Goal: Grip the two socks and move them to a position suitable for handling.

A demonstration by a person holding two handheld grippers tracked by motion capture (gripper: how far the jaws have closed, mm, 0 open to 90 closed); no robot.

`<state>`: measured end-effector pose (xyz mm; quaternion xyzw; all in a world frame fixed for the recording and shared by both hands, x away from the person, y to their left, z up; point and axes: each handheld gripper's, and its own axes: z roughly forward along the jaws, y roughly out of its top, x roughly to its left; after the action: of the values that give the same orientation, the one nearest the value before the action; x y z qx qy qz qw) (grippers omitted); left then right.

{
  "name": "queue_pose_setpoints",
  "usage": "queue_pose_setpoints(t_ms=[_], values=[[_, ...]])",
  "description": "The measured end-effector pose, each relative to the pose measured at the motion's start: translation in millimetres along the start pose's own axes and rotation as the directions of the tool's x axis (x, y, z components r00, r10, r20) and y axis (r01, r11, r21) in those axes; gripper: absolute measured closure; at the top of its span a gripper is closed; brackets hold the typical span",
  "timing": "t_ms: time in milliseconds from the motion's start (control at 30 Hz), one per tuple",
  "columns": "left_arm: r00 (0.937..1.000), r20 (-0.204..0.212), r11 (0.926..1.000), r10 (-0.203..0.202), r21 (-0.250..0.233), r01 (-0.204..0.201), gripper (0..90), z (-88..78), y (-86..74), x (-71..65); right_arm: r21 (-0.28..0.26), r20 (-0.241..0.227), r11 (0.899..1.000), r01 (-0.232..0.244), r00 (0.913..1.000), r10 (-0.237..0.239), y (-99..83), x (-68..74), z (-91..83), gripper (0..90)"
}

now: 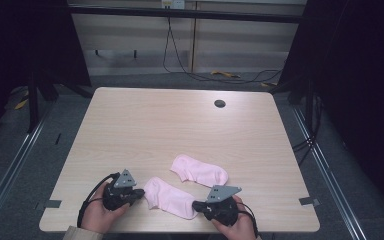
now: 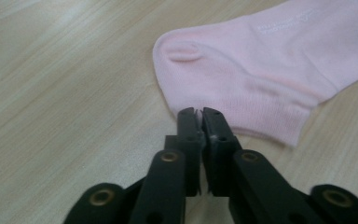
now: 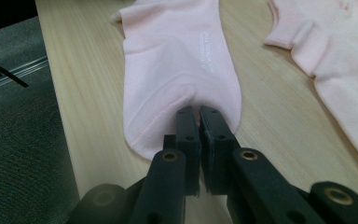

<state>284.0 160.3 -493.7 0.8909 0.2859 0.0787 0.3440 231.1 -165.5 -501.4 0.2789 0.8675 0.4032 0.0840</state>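
The pale pink ankle sock nearer you (image 1: 170,198) lies flat on the light wood-grain tabletop (image 1: 180,125), close to its front edge, stretched from about 10 o'clock to 4 o'clock between your two hands. Your left tongs (image 1: 141,192) are clenched on its cuff end: in the left gripper view the black jaws meet on the ribbed hem of the sock (image 2: 261,65), with a sliver of fabric pinched at the tips, though how deep the bite goes is hidden by the jaws themselves. Your right tongs (image 1: 196,205) are clenched on the toe end; in the right gripper view the rounded toe of the sock (image 3: 177,60) puckers where the jaws close on it, and the very tip of the toe is covered by them.

At 1 o'clock from this sock, just beside it but apart, lies a second pale pink ankle sock (image 1: 200,171), untouched. In the right gripper view it (image 3: 340,60) is cut off at the right and top edges.

Faint pale lettering on the held sock's sole is too small to read. Your hands are partly cut off by the bottom edge of the high view. Far up the tabletop, at 12 o'clock, sits a round dark cable hole (image 1: 220,103).
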Motion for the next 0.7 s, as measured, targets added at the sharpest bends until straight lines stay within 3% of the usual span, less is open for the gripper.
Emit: queue_pose_setpoints(t_ms=[167, 233, 433, 600, 633, 700], values=[[0.9997, -0.014, 0.9965, -0.02, -0.082, 0.019, 87.5, -8.8, 1.3, 3.3, 0.004, 0.006, 1.0, 0.004, 1.0, -0.004, 0.9, 0.5, -0.2, 87.3], [0.9992, -0.02, 0.9936, -0.036, -0.108, 0.034, 83.3, -8.3, 0.0, 3.7, 0.0, 0.003, 1.0, -0.005, 1.0, 0.005, 0.6, -0.1, -0.8, 83.8], [0.9982, -0.019, 0.9956, -0.057, -0.075, 0.055, 66.0, 3.7, -3.0, 4.4, -0.005, 0.025, 1.0, -0.025, 0.9994, 0.025, -1.1, -0.1, -2.0, 67.4], [0.9973, -0.03, 0.9944, -0.067, -0.084, 0.064, 58.2, 6.0, -2.7, 5.5, -0.003, 0.036, 1.0, -0.02, 0.9991, 0.02, -1.6, -1.0, -1.6, 66.6], [0.9958, -0.023, 0.9918, -0.089, -0.094, 0.087, 57.8, 7.2, -2.7, 4.6, -0.004, 0.037, 1.0, -0.017, 0.9992, 0.017, -1.6, -1.0, -1.5, 66.8], [0.997, -0.029, 0.9938, -0.071, -0.087, 0.069, 57.2, 6.9, -2.0, 5.4, -0.002, 0.038, 1.0, -0.016, 0.9992, 0.016, -1.6, -0.8, -1.5, 67.1]])
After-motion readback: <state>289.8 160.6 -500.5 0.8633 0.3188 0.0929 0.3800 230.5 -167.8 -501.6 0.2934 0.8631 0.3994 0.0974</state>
